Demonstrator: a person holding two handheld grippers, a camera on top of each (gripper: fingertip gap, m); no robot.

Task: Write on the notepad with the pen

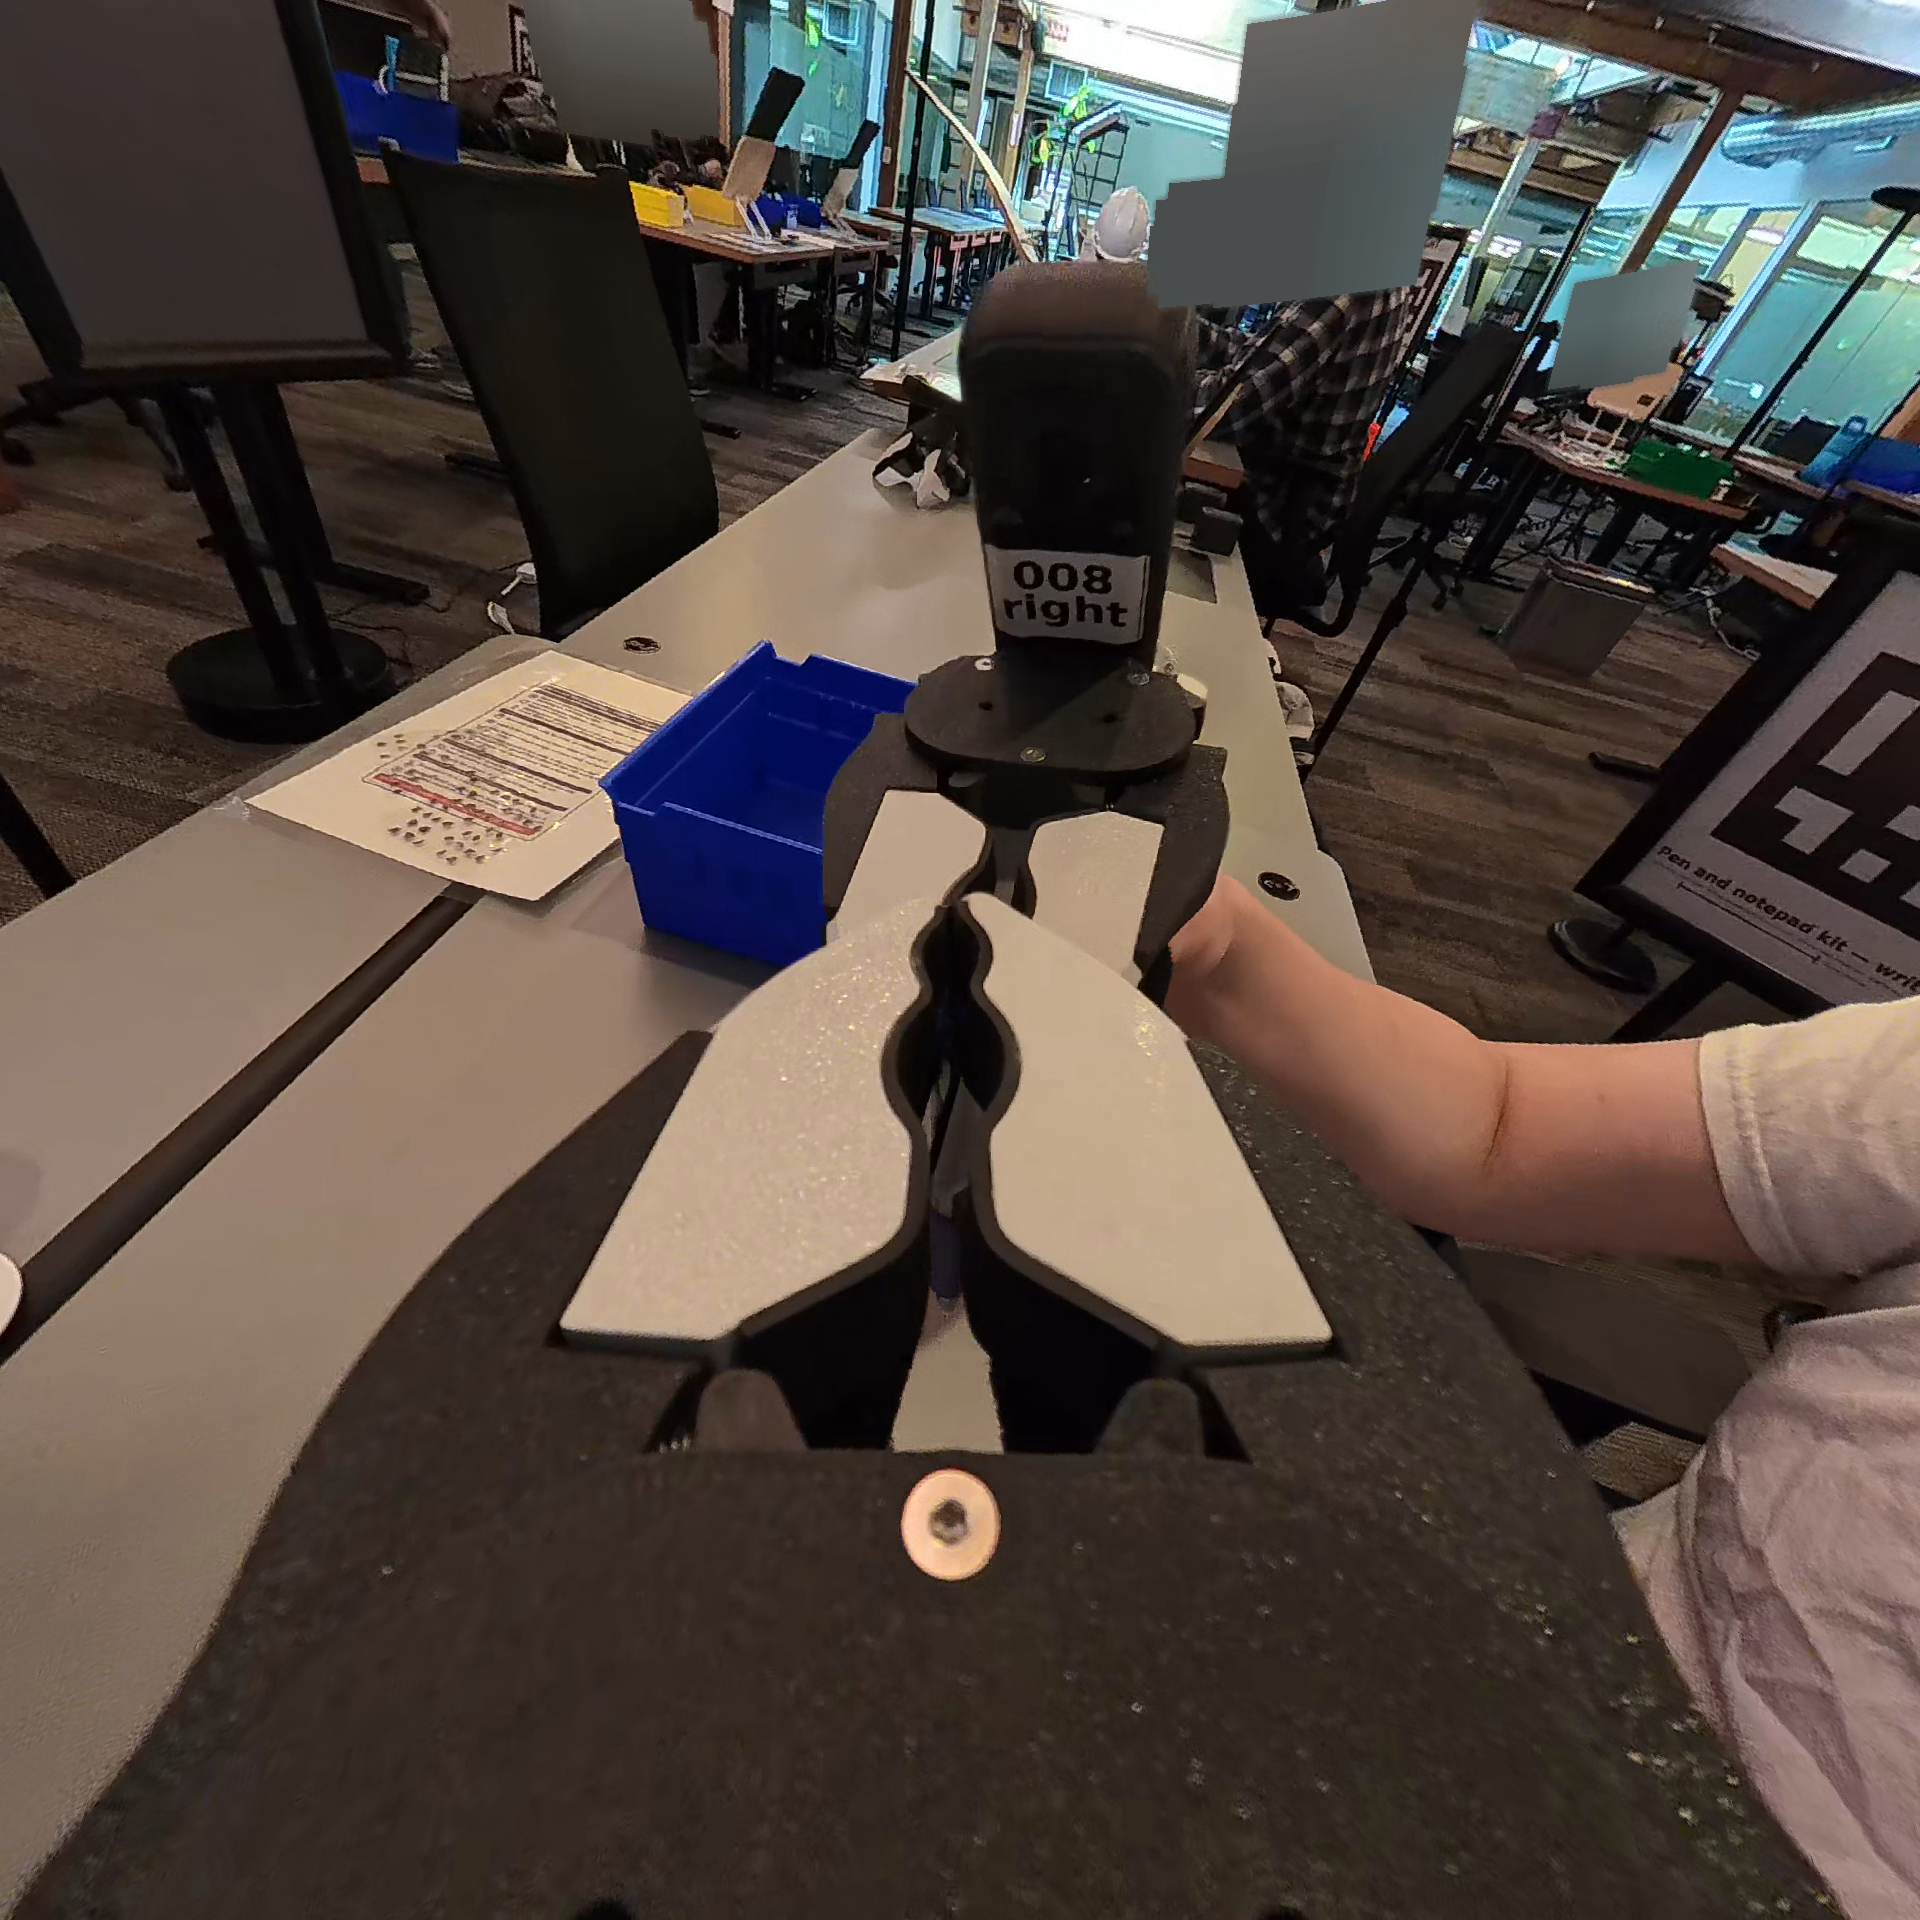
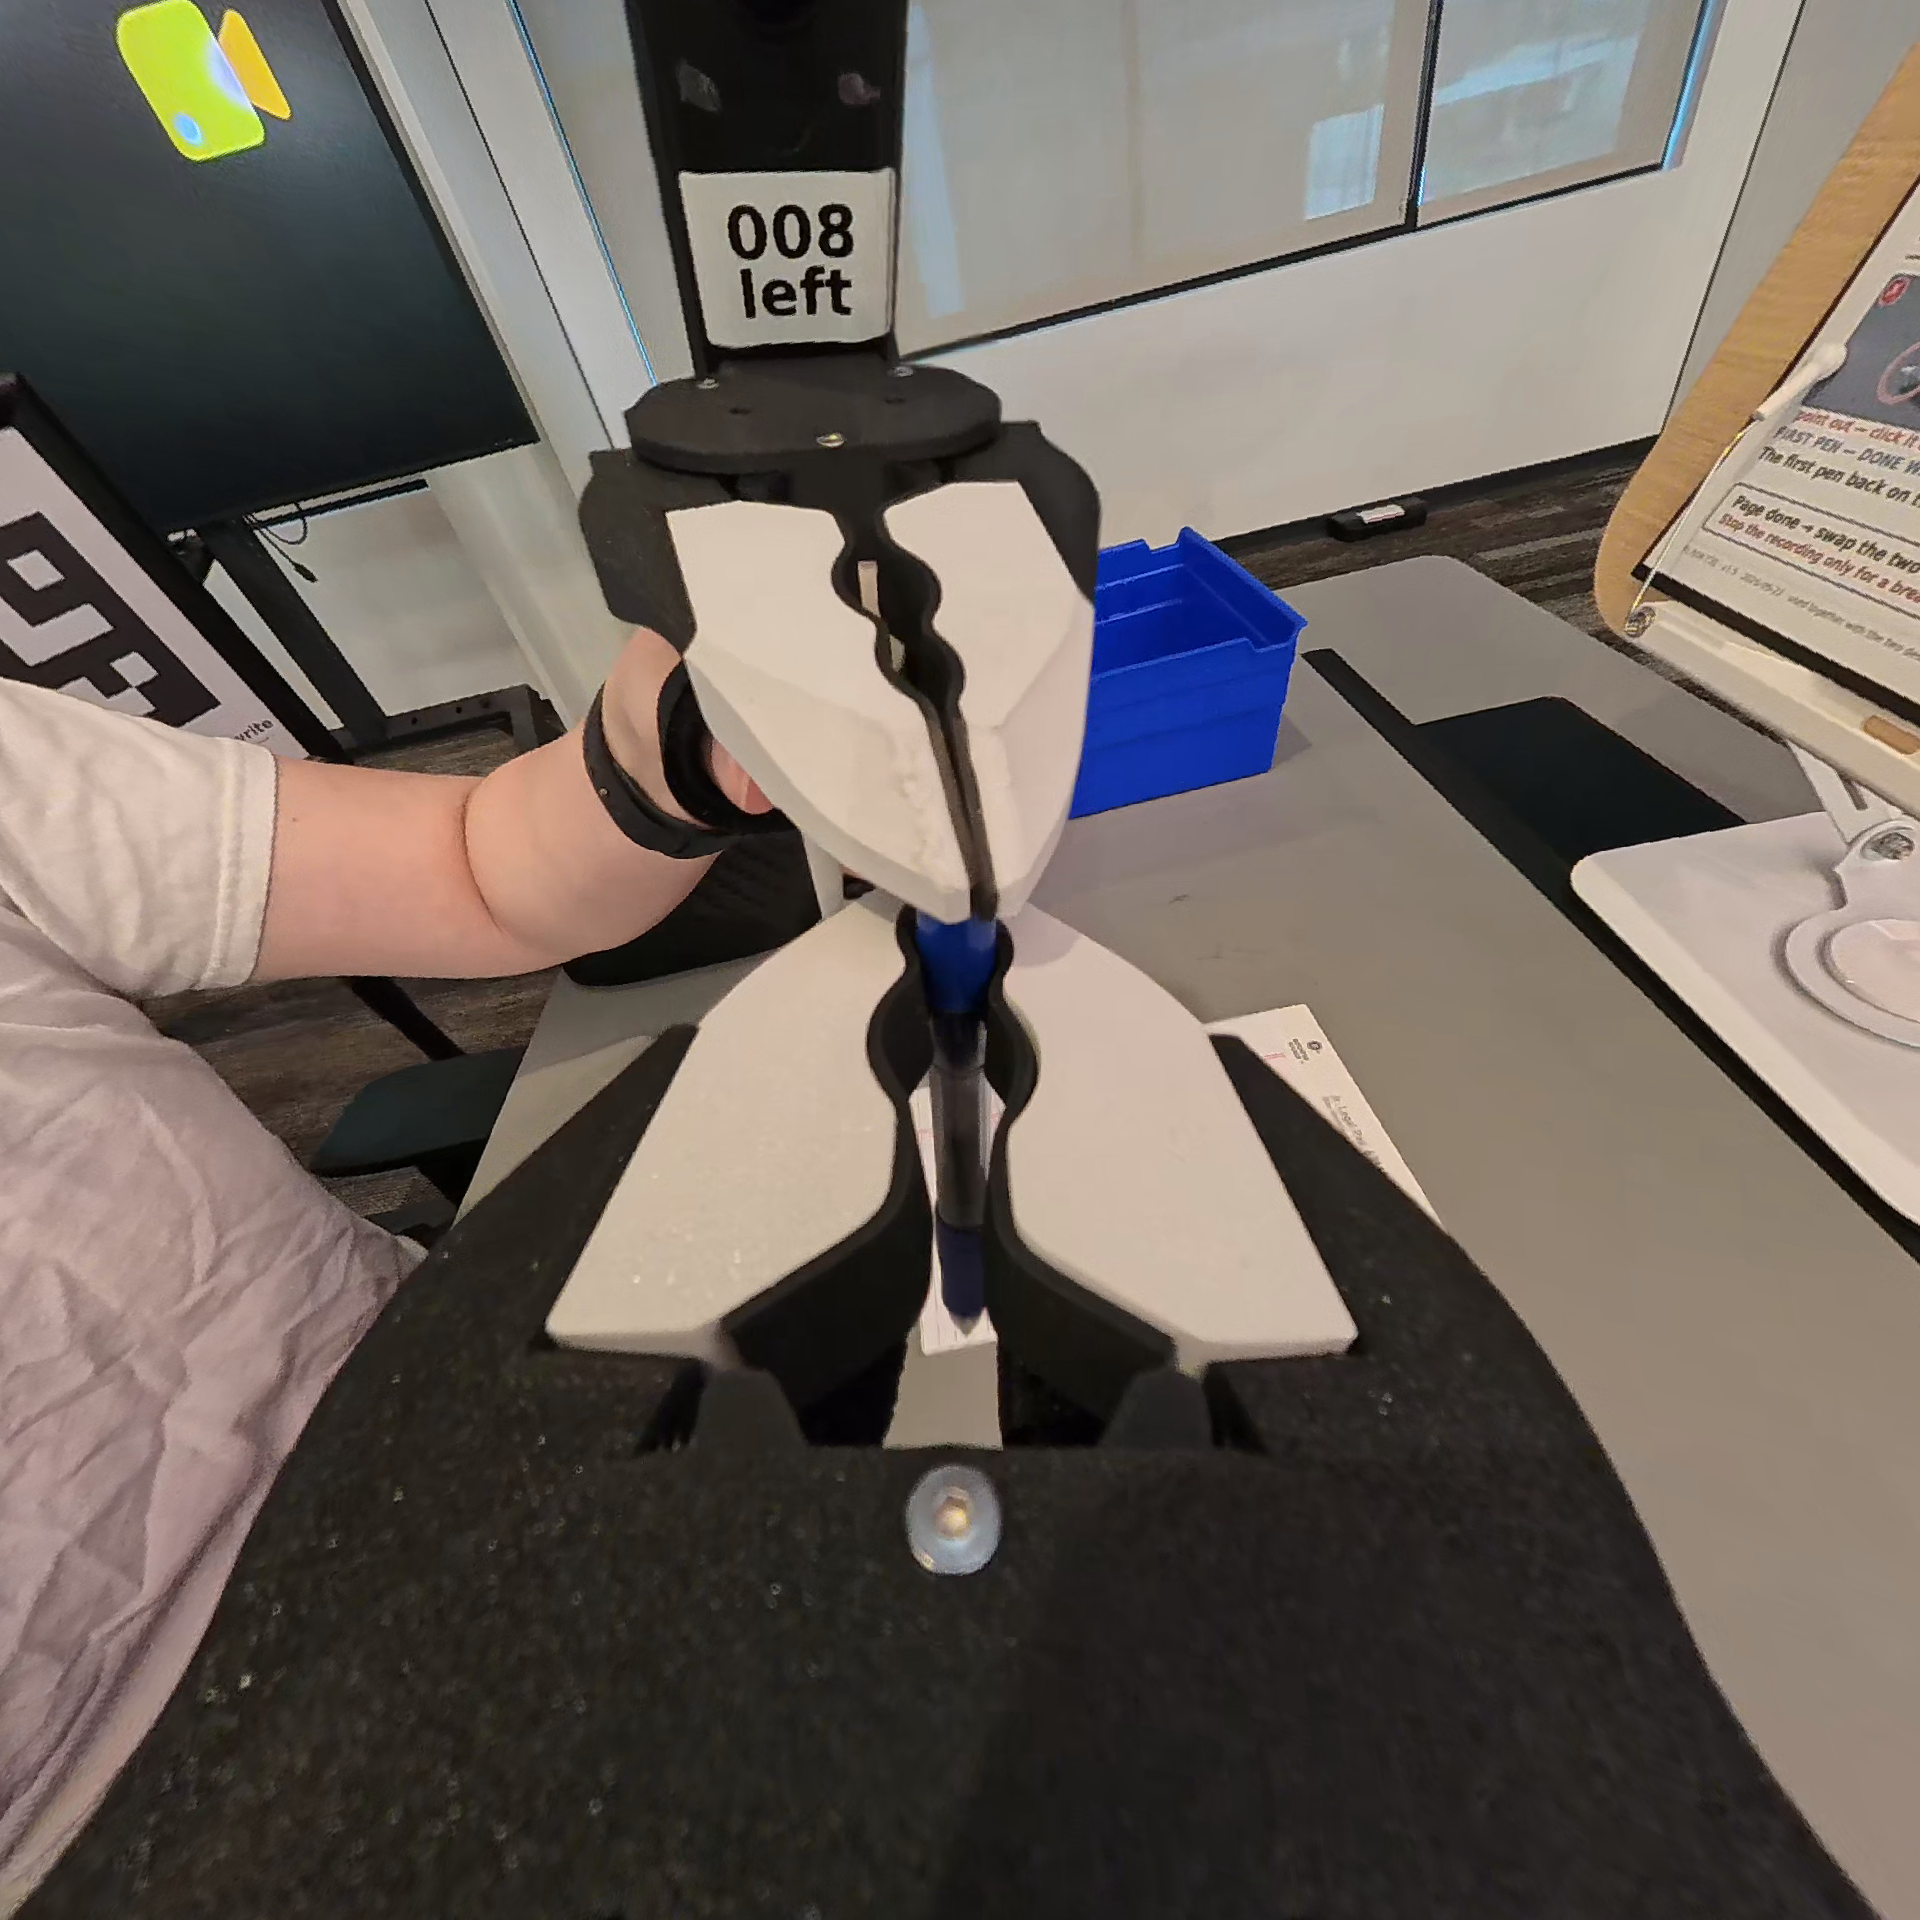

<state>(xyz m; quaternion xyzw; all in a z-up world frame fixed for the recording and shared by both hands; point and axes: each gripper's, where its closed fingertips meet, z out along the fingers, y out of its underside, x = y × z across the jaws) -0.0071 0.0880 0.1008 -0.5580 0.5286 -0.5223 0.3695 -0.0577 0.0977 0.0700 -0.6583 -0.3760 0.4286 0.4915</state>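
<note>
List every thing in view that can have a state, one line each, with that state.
pen: held in the air along the right gripper's fingers, its far blue end at the left gripper's tips.
right gripper: shut on the pen.
left gripper: shut, tips at the pen's end.
blue bin: upright on the table, nothing seen inside.
notepad: flat on the table, mostly hidden.

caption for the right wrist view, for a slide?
Right gripper and left gripper meet tip to tip on a blue pen above the notepad.

Most of the pen [image 2: 958,1101] is tucked between the fingers, notepad [image 2: 1340,1117] mostly hidden under the right gripper [image 2: 954,940].
</note>
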